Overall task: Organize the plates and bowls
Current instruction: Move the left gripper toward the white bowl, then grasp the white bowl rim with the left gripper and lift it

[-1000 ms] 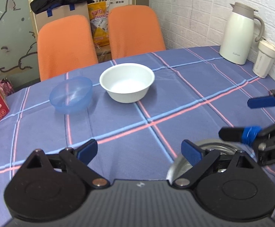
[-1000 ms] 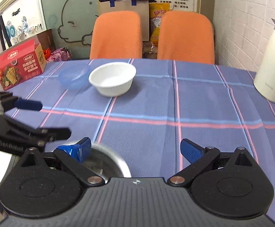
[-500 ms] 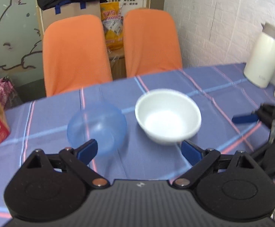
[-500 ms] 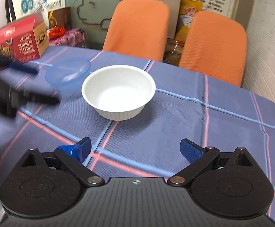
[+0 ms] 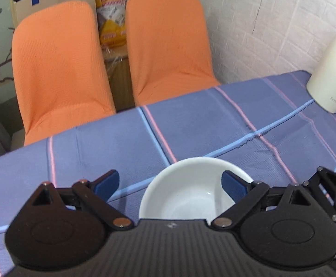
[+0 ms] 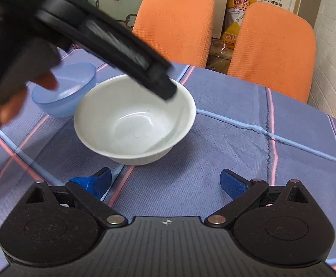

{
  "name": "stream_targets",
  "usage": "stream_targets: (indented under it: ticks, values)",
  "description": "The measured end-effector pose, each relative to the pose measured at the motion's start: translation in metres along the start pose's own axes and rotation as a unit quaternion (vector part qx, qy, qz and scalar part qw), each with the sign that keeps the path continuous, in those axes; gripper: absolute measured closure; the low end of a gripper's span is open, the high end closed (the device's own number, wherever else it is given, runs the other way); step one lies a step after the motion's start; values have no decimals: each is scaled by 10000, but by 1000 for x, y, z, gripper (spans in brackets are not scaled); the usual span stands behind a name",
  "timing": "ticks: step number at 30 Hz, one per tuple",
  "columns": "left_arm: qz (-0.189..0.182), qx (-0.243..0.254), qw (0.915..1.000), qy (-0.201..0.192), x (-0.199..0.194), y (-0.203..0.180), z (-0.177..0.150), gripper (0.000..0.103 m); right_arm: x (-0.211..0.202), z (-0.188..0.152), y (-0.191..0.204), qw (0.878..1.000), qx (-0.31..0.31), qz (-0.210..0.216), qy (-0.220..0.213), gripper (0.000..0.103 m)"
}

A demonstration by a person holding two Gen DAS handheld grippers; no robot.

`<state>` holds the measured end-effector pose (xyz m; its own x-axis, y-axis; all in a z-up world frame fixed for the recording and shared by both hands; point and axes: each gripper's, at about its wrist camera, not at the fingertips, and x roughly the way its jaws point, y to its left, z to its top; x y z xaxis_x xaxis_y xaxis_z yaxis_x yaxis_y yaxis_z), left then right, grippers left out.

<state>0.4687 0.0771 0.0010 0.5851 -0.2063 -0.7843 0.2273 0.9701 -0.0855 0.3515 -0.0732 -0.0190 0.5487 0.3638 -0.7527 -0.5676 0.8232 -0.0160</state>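
Over the checked tablecloth (image 5: 191,124), left wrist view: left gripper (image 5: 170,182) spread wide, its right pad inside the white bowl (image 5: 186,198). Right wrist view: right gripper (image 6: 165,181) wide, empty, short of the bowl; blue bowl (image 6: 64,94) just behind-left.

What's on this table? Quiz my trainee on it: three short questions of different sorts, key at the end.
1. True or false: the right claw is shut on the white bowl.
2. The open left claw hangs over: A. the blue bowl, B. the white bowl, C. bare tablecloth.
3. Fill in: behind the table stand two ___ chairs.

Key: 1. False: it is open, empty and short of the bowl. 2. B. 3. orange.
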Motion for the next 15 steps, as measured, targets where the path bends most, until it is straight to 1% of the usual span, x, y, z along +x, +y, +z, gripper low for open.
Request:
stream_targets:
  ticks: [4, 7, 11, 15]
  values:
    - [-92, -76, 9999, 123, 12, -2, -3, 9, 6, 3, 2, 10000, -64, 21, -62, 15]
    - [-142, -15, 9997, 174, 12, -5, -5, 9, 9, 3, 4, 9997, -150, 78, -190, 15]
    - [-206, 23, 9996, 196, 12, -7, -6, 9, 12, 0, -2, 9992, 34, 224, -324, 14]
    - [-222, -37, 9995, 237, 15, -5, -8, 9, 10, -6, -2, 9984, -28, 255, -499, 13]
